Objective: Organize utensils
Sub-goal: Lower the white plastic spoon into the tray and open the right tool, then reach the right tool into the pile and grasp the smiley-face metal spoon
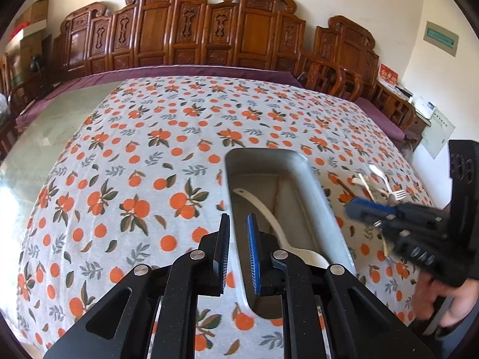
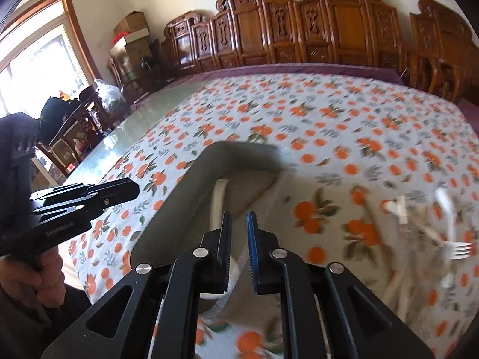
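A grey tray (image 1: 260,152) stands on the orange-patterned tablecloth (image 1: 149,149), with one white spoon (image 1: 269,215) lying lengthwise inside it. Right of the tray lies a loose heap of pale utensils (image 1: 377,182), among them a white fork (image 1: 398,194). My left gripper (image 1: 238,217) hovers over the tray's left rim, jaws nearly together and empty. My right gripper (image 2: 239,214) hangs above the tray (image 2: 167,209) near the spoon's handle (image 2: 217,197), also narrowly shut and empty. Its view is blurred by motion, with the fork (image 2: 461,249) at right. Each gripper shows in the other's view: right gripper (image 1: 351,206), left gripper (image 2: 136,188).
Carved wooden chairs (image 1: 209,30) line the table's far edge. Bare glass tabletop (image 1: 45,137) lies left of the cloth. A person's hand (image 1: 443,299) holds the right tool at the lower right. Boxes (image 2: 131,27) and clutter stand by a window at far left.
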Motion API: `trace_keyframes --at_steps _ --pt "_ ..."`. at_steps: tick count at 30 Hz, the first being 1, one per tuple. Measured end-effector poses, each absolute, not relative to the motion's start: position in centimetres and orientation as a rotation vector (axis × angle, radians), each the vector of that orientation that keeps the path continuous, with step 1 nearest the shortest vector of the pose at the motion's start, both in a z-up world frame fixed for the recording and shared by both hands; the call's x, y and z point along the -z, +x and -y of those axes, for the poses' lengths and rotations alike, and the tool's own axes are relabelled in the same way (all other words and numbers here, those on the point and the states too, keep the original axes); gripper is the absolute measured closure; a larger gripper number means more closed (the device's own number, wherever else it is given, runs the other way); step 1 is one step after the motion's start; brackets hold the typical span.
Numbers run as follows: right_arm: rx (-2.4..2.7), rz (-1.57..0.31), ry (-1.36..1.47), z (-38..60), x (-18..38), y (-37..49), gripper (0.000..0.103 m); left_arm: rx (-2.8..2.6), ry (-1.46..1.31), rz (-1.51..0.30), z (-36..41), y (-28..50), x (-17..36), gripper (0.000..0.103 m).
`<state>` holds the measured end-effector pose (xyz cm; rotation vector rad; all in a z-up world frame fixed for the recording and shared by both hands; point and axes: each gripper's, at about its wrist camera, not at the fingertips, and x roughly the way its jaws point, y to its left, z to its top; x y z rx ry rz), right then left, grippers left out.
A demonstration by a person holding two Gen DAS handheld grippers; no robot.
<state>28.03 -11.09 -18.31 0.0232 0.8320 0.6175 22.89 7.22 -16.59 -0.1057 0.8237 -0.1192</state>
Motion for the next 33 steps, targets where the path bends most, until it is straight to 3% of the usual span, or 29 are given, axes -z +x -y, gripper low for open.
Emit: trace_keyframes --at_steps 13,16,19,26,33 --pt "-0.423 -0.768 -0.012 23.3 15.9 28.1 0.090 0.219 -0.074 -0.788 -1.9 22.4 15.4 0.056" --pt "-0.390 -0.792 -0.005 24.5 17.3 28.2 0.090 0.236 -0.059 -0.790 -0.8 22.4 15.4 0.055" --pt "-0.374 -0.817 0.008 24.9 19.0 28.1 0.090 0.251 -0.052 -0.792 0.2 22.2 15.5 0.040" --pt "-0.370 -0.885 -0.012 24.7 22.1 27.6 0.089 0.276 -0.031 -0.802 2.5 22.1 16.1 0.036" --pt "-0.344 -0.907 0.003 26.1 23.0 27.8 0.079 0.306 -0.016 -0.818 4.5 21.6 16.9 0.036"
